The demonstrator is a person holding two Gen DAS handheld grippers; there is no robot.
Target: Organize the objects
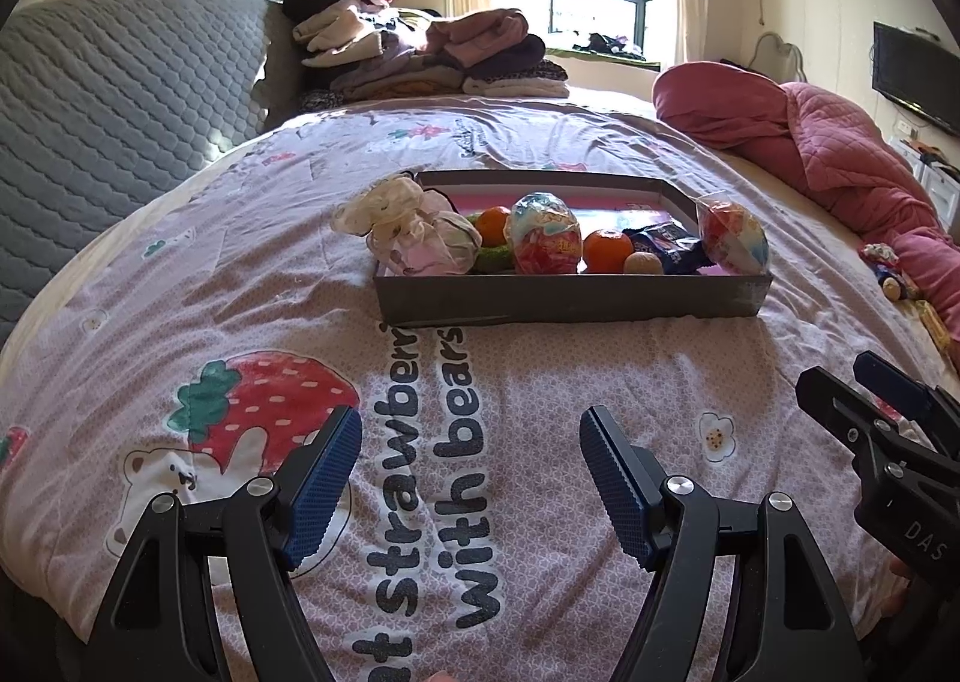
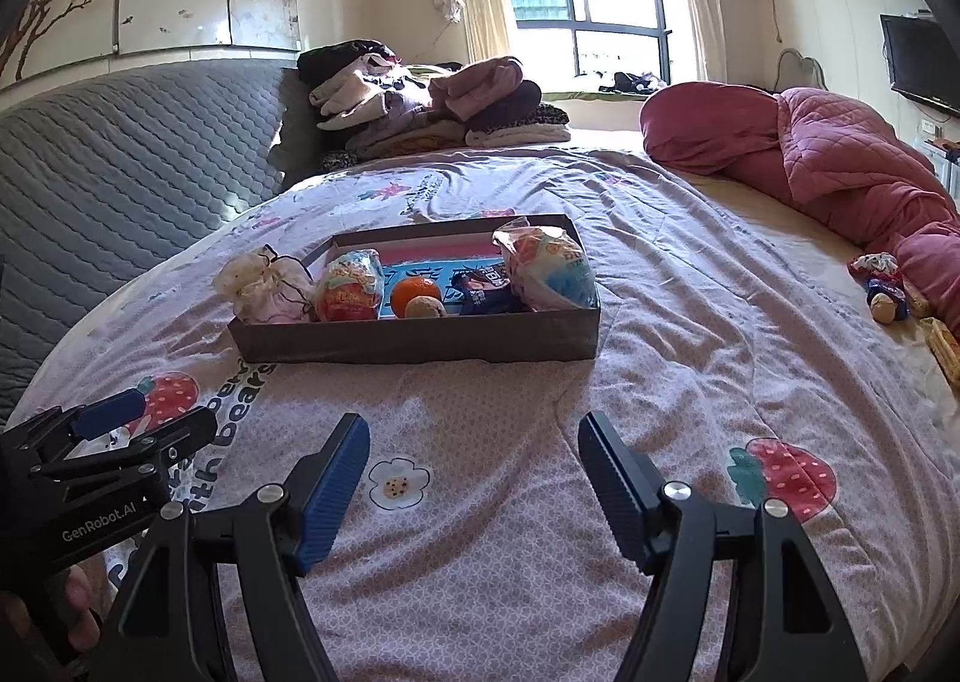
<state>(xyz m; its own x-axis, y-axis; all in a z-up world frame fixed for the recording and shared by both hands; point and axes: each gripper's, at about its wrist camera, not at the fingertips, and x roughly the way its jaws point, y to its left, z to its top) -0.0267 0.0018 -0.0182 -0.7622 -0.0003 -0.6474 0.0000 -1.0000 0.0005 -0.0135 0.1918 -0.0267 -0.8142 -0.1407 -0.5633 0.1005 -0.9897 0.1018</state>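
Observation:
A shallow dark cardboard box (image 1: 570,301) (image 2: 420,343) sits on the bed. Along its near wall lie a cream drawstring pouch (image 1: 408,229) (image 2: 264,286), two wrapped egg-shaped toys (image 1: 543,241) (image 1: 735,235), two oranges (image 1: 608,251) (image 1: 495,220), a walnut (image 1: 643,263) and a dark snack packet (image 1: 666,247). My left gripper (image 1: 471,478) is open and empty, low over the bedspread short of the box. My right gripper (image 2: 474,484) is open and empty, also short of the box; it shows at the right edge of the left wrist view (image 1: 870,400).
A small doll-like toy (image 2: 885,289) and a yellow packet (image 2: 945,346) lie at the bed's right side by a red quilt (image 2: 840,153). Folded clothes (image 2: 432,99) are stacked at the far end. A grey padded headboard (image 2: 120,153) runs along the left.

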